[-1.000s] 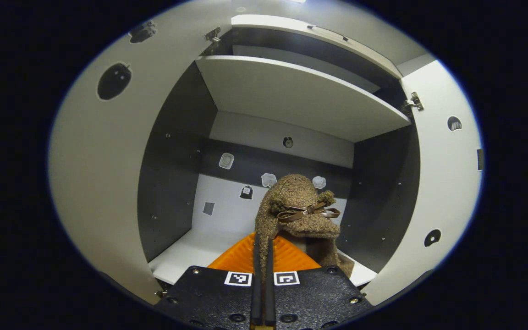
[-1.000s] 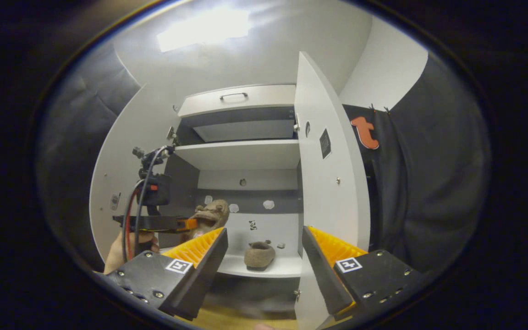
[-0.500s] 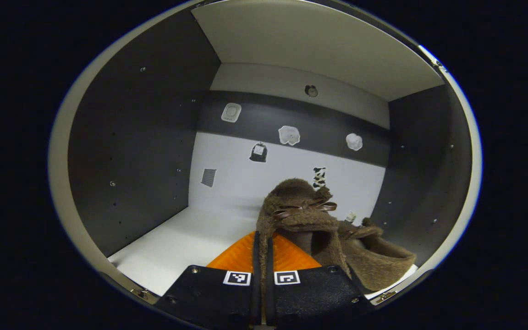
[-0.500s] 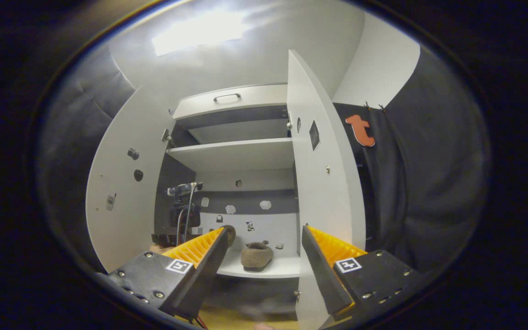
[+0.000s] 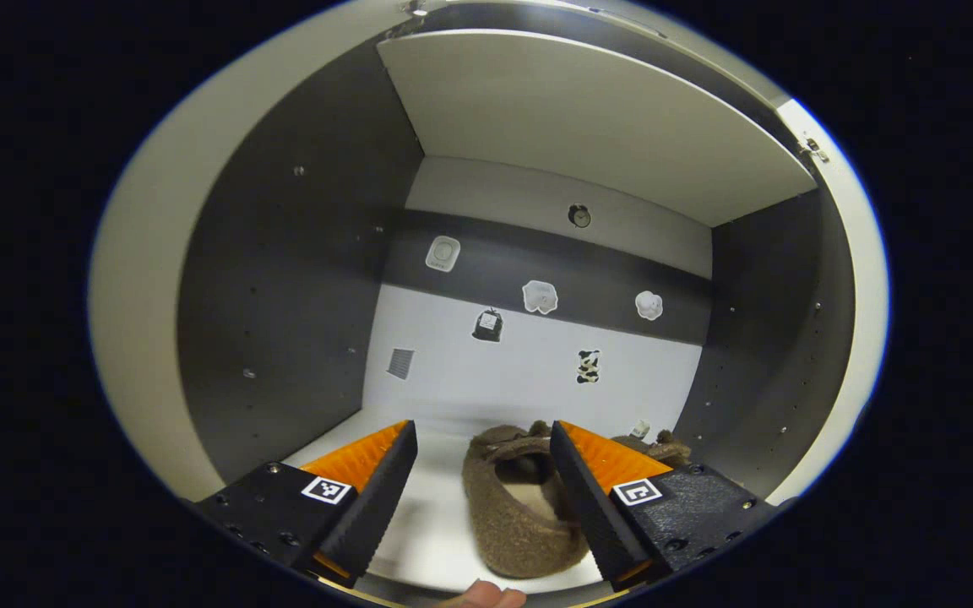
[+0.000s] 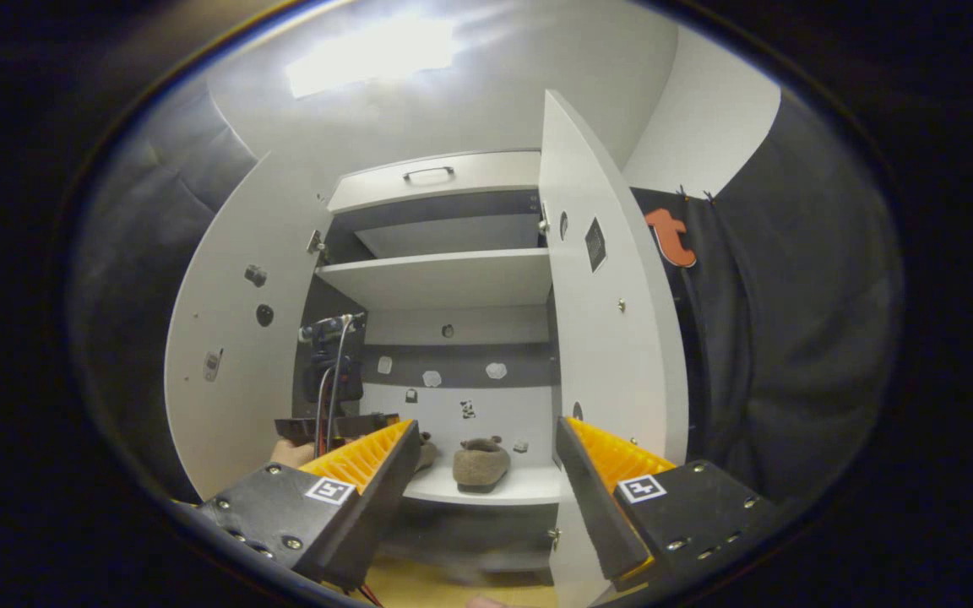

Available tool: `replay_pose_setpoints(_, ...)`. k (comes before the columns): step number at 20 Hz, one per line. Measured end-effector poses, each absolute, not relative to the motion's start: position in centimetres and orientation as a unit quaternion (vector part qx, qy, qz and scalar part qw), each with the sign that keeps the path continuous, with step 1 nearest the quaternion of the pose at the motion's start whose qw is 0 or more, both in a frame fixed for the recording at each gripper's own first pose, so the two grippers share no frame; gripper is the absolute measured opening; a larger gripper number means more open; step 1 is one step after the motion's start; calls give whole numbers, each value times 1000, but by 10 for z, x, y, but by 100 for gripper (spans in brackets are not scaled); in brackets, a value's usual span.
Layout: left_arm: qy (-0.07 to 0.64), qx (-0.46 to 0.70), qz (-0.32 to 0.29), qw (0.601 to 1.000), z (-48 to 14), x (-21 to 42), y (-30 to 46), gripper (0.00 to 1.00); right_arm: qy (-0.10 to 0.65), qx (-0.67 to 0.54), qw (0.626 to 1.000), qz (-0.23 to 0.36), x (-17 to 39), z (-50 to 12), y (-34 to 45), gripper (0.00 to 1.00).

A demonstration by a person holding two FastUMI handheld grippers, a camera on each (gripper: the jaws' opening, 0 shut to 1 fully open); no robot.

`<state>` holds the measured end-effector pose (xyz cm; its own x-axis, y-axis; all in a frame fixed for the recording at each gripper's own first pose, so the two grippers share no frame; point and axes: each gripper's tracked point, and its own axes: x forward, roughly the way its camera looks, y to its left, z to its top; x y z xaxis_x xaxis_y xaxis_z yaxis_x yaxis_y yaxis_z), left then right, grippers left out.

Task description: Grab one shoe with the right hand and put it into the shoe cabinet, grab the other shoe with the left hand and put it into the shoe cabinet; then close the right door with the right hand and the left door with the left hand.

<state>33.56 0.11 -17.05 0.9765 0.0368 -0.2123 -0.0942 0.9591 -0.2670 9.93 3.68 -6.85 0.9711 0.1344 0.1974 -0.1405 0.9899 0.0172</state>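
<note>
Near shoe: a brown fuzzy shoe (image 5: 520, 507) lies flat on the bottom shelf (image 5: 444, 540) of the shoe cabinet, its opening up and its heel toward the camera. In the left gripper view it sits between the two fingers, but they do not touch it.

Second shoe: the other shoe (image 5: 664, 446) lies just beside the first one, on its right, partly hidden behind the gripper's finger. In the right gripper view it is the shoe (image 6: 481, 465) that rests on the same shelf, near the front edge.

Left gripper: the left gripper (image 5: 480, 490) has its fingers spread wide and it holds nothing. It is inside the lower compartment, low over the shelf. In the right gripper view it is at the left side of the compartment (image 6: 336, 422), with cables going up from it and a hand (image 6: 290, 453) under it.

Right gripper: the right gripper (image 6: 486, 473) is also spread apart and empty. It is outside the cabinet and looks at its front.

Cabinet: the upper shelf (image 6: 444, 277) is above the compartment with the shoes. Small stickers (image 5: 539, 297) are on the back wall.

Doors: the left door (image 6: 237, 338) and the right door (image 6: 609, 338) both stand open.
</note>
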Motion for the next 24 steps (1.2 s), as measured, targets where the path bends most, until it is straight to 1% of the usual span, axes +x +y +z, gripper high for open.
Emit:
replay_pose_setpoints(4, 96, -127, 11, 987, -153, 284, -6, 97, -100, 18, 992, 76, 75, -71, 42, 97)
replay_pose_setpoints(10, 78, -82, -7, 994, -144, 194, -12, 96, -91, 30, 992, 83, 38, -95, 54, 97)
replay_pose_setpoints(11, 79, -84, -14, 993, -145, 180, -16, 96, -89, 30, 992, 79, 34, -99, 53, 97)
replay_pose_setpoints(12, 84, -86, -18, 993, -147, 168, -18, 100, -87, 29, 993, 75, 28, -104, 52, 97)
replay_pose_setpoints(13, 88, -83, -22, 992, -148, 156, -19, 96, -84, 28, 994, 68, 23, -109, 48, 97)
replay_pose_setpoints(16, 79, -78, -29, 993, -132, 136, -21, 96, -62, 3, 997, 36, 14, -121, 32, 97)
replay_pose_setpoints(17, 73, -82, -33, 993, -125, 128, -22, 96, -54, -1, 998, 36, 10, -124, 31, 97)
replay_pose_setpoints(21, 75, -80, -74, 991, -122, 92, -28, 96, -21, 12, 997, 71, 5, -135, 29, 98)
replay_pose_setpoints(24, 54, -75, -80, 993, -112, 77, -18, 96, 10, 15, 994, 105, 6, -148, 15, 98)
